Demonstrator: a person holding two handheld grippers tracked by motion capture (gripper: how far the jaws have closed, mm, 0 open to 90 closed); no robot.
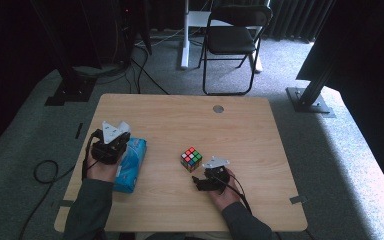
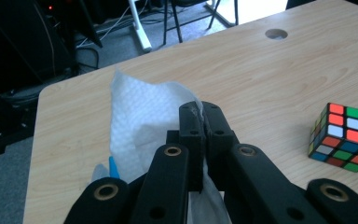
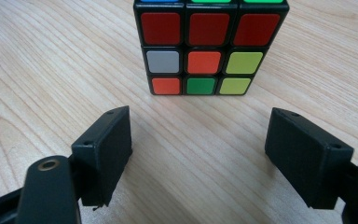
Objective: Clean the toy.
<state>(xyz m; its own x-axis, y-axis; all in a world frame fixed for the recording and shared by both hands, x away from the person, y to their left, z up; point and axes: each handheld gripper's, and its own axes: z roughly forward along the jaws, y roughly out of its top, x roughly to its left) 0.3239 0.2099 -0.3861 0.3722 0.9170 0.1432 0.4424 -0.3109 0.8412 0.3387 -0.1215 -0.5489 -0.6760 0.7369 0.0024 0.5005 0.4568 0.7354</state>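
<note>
Left gripper (image 2: 204,114) clenched on white tissue (image 2: 144,107) (sheet rising at 11 o'clock), right gripper (image 3: 198,135) released, puzzle cube (image 3: 209,44) at 12 o'clock, just beyond its jaws, on table (image 1: 260,130).

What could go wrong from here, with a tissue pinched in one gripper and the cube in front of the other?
The left gripper pinches the tissue by a thin edge, so it may tear or drag the tissue pack along. The right gripper stands open short of the Rubik's cube; closing off-centre could push it away.
</note>
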